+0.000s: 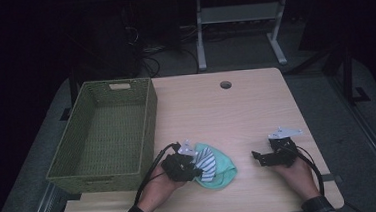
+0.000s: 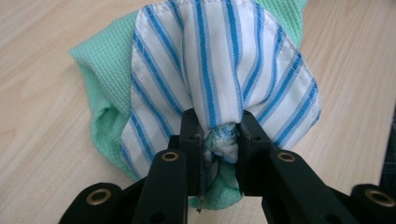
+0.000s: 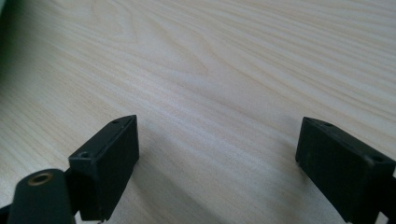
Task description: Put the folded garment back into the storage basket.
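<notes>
Your left gripper [image 2: 219, 140] is clamped on a gathered fold of the white cloth with blue stripes [image 2: 219, 60], and in the left gripper view the bunched fabric sits squeezed between the two black jaws. That striped cloth lies on top of a mint-green waffle-weave cloth [image 2: 100, 70], and a bit of green shows low between the jaws too, so you may have caught both layers; from these views you cannot be sure.

In the high view the bundle [image 1: 214, 165] rests near the front edge of the light wooden tabletop [image 1: 236, 107], slightly left of the middle, just beside the near right corner of the olive-green woven basket [image 1: 145, 134]. The basket stands along the left edge with its open top facing up and nothing visible inside, which suggests it is where the cloths are meant to go. Pinching a gathered fold rather than a flat edge gives you a firm hold on limp fabric, and it should let the rest hang below as you lift.

Your right gripper [image 1: 265, 156] rests near the front right corner, well apart from the cloths, with its jaws spread wide over bare wood and nothing between them. Kept there, it stays out of the left hand's short path to the basket.
</notes>
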